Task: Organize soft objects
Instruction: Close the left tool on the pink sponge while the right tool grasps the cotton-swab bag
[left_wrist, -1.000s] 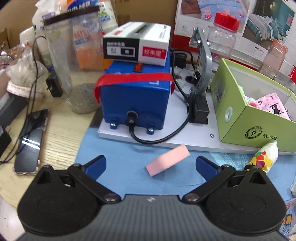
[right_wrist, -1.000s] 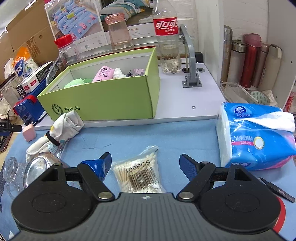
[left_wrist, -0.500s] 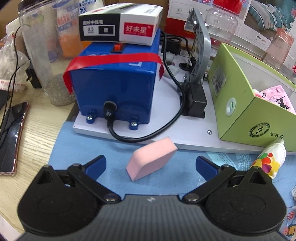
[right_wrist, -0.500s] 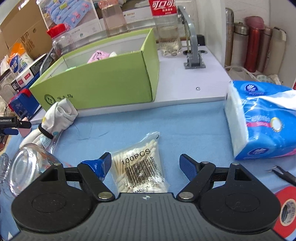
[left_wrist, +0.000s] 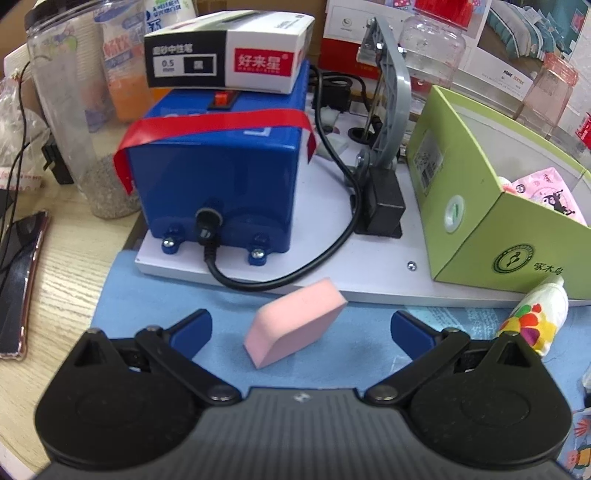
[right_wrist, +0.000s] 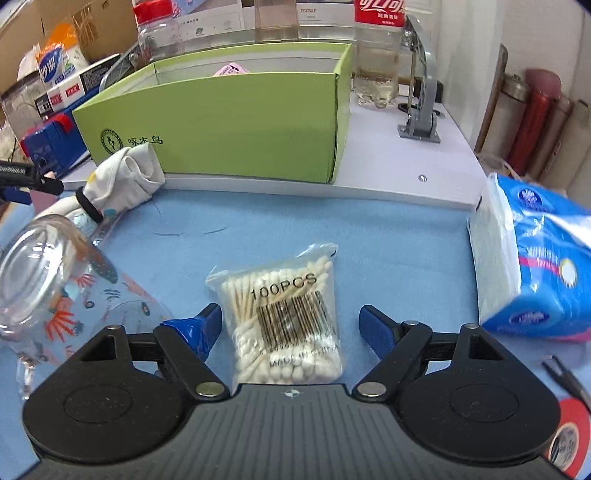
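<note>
Green box (right_wrist: 236, 122) on the white platform (right_wrist: 424, 173) holds a pink printed pack (left_wrist: 546, 192) plus other soft bits, hard to tell what. In front of the box on the blue mat (right_wrist: 295, 225): pink sponge (left_wrist: 295, 326) lies between the released left tool (left_wrist: 301, 330) fingers, untouched; bagged cotton swabs (right_wrist: 284, 314) lie between the right tool (right_wrist: 291, 328) fingers, jaws opening, not pressing. Rolled sock (right_wrist: 122, 181) leans by the box's front, glass jar (right_wrist: 48, 284) lies left of the swabs, tissue pack (right_wrist: 532, 262) right of the box, blue machine (left_wrist: 218, 184) left of the box.
</note>
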